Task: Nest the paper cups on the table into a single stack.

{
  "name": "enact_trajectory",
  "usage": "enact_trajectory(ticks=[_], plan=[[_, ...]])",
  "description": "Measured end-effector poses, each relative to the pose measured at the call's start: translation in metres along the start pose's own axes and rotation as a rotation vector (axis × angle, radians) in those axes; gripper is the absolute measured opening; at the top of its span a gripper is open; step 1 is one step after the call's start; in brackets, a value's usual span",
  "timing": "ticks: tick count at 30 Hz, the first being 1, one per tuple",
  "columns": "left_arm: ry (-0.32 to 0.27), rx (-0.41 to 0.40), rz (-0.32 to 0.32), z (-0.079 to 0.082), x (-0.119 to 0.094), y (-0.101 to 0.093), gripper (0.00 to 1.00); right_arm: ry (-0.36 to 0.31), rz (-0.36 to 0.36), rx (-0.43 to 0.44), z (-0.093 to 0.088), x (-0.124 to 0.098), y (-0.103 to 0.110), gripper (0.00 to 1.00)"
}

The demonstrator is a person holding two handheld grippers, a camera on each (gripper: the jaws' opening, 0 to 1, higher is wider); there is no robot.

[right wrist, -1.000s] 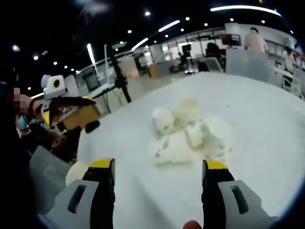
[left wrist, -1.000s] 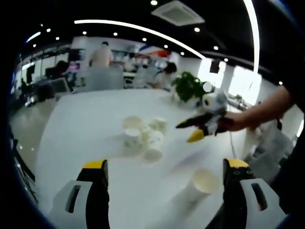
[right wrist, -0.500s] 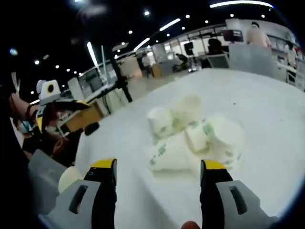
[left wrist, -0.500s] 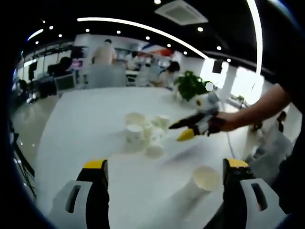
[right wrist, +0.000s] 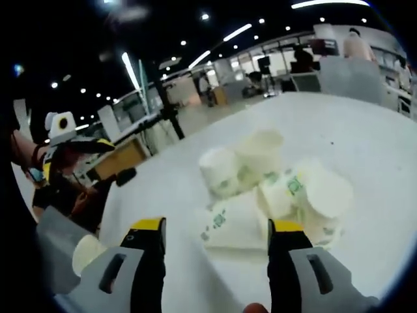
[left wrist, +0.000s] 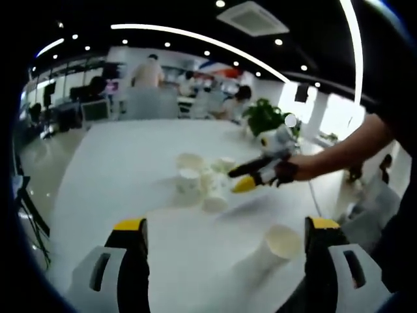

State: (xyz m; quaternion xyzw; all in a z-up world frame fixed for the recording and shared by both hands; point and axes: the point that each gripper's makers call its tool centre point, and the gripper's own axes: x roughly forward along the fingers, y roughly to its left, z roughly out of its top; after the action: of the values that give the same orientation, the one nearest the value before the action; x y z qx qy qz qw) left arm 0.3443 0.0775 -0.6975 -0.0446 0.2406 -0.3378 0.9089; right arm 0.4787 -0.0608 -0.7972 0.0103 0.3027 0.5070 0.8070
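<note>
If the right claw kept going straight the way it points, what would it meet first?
Most likely the paper cup lying on its side at the near edge of the cup pile, between the open right claw; depth is blurred.

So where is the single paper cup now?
In the left gripper view, the single cup stands on the white table, lower right, apart from the cup pile.

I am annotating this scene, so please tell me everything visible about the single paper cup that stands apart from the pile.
The lone paper cup is white, looks like plain paper, and lies tipped on the white table, its open mouth turned up toward the left gripper view. It rests apart from the cup pile, close to that view's right-hand jaw. Nothing grips it.
</note>
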Motion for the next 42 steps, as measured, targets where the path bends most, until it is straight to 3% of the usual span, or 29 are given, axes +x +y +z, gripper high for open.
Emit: enact_trajectory(ticks=[19,26,42], plan=[[-0.003,-0.010,-0.005,-0.008,-0.007,-0.005,1.00,0.004,0.076,-0.007,-0.012,-0.003,0.021,0.29],[0.002,-0.010,-0.003,-0.010,-0.009,-0.005,1.00,0.011,0.126,-0.009,-0.018,-0.005,0.029,0.12],[-0.004,-0.014,0.003,-0.012,-0.013,-0.005,0.98,0.025,0.158,-0.021,-0.027,-0.008,0.040,0.01]])
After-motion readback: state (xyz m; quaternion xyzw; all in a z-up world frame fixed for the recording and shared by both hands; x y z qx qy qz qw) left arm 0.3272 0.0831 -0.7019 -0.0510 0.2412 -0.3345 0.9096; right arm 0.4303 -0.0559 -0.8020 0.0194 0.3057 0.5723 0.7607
